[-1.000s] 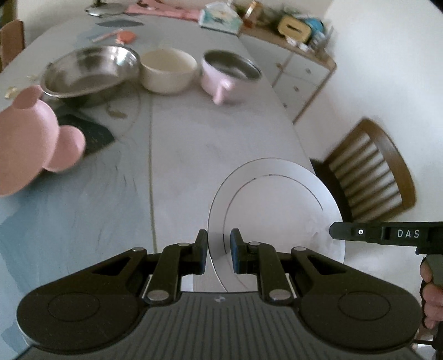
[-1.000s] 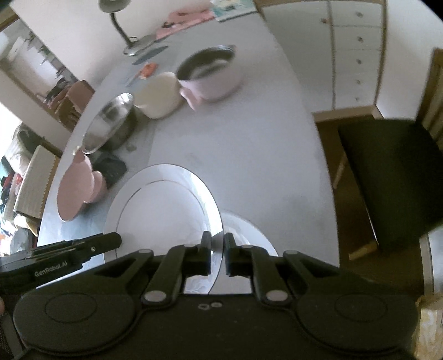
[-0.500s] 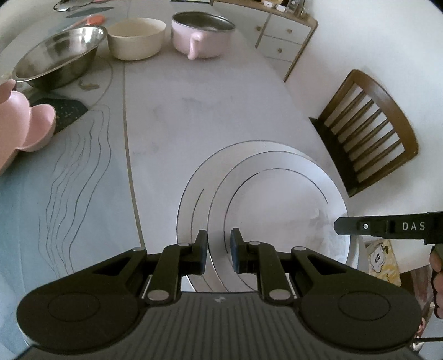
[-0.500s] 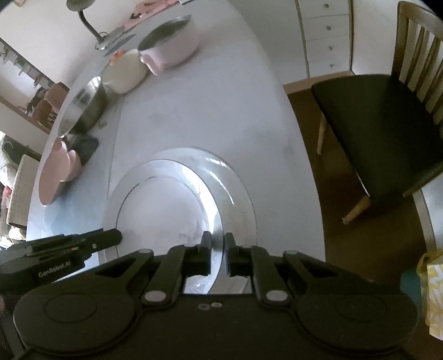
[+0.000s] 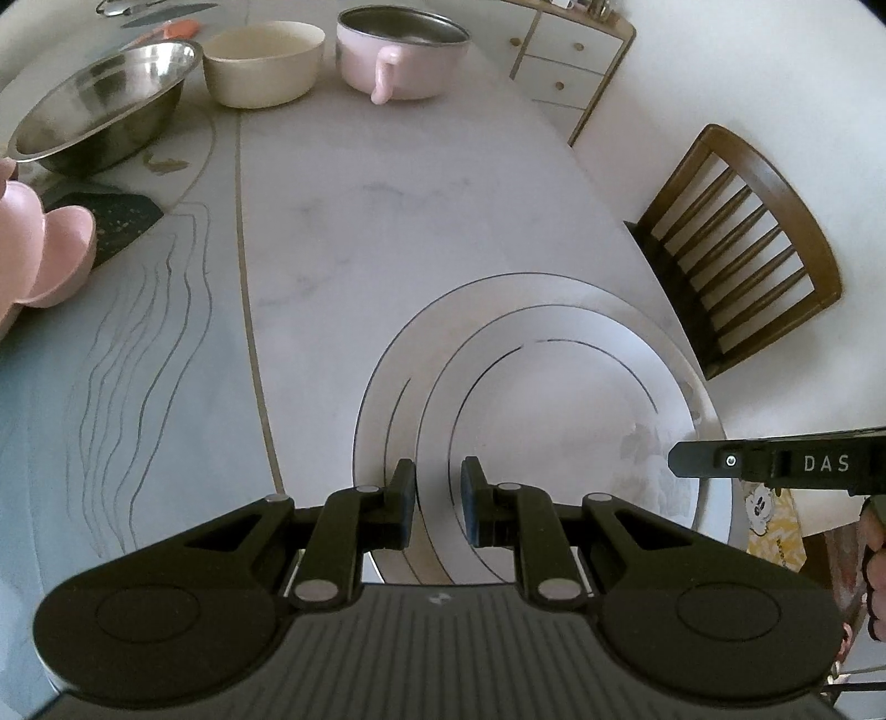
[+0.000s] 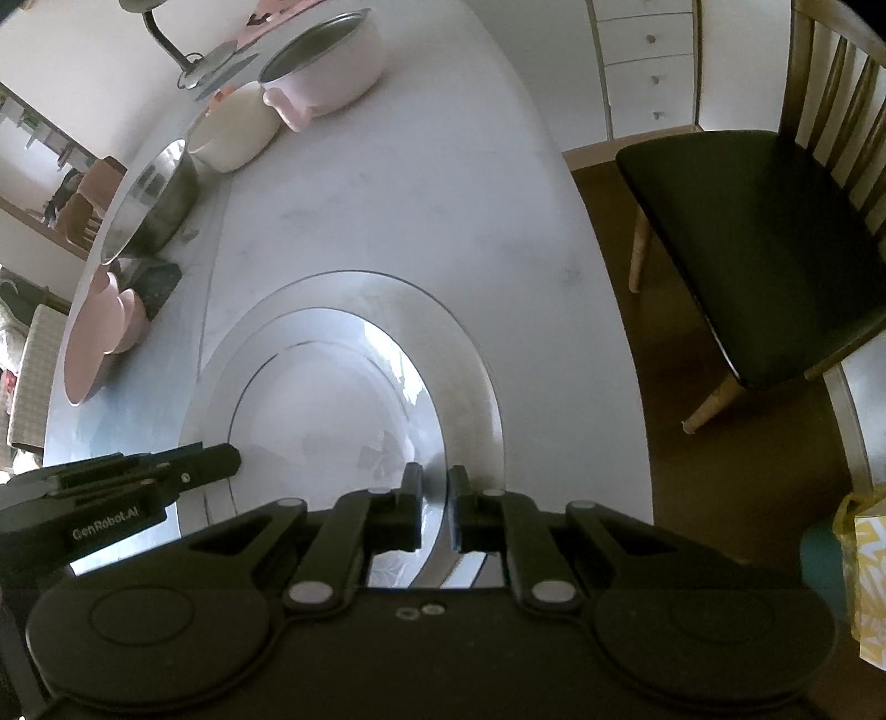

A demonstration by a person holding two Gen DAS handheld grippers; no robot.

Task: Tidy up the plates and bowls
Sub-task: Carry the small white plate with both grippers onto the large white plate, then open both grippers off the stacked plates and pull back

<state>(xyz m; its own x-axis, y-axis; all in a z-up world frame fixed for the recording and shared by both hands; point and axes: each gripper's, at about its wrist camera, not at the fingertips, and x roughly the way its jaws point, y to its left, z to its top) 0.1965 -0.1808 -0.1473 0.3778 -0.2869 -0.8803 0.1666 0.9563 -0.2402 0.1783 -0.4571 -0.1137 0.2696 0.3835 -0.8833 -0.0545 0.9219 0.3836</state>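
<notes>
A smaller white plate lies on a larger white plate near the table's right edge; both also show in the right wrist view, the smaller plate and the larger plate. My left gripper straddles the smaller plate's near rim with a narrow gap between its jaws. My right gripper is shut on the smaller plate's rim at the other side. A steel bowl, a cream bowl, a pink pot and a pink bear-shaped dish stand at the far left.
A wooden chair stands beside the table's right edge; it also shows in the right wrist view. A white drawer cabinet stands behind. A dark mat lies under the pink dish. A yellow bag sits on the floor.
Both grippers have lowered the smaller plate from a tilted hold onto the larger plate. It now rests nearly flat, offset to the right on it.
</notes>
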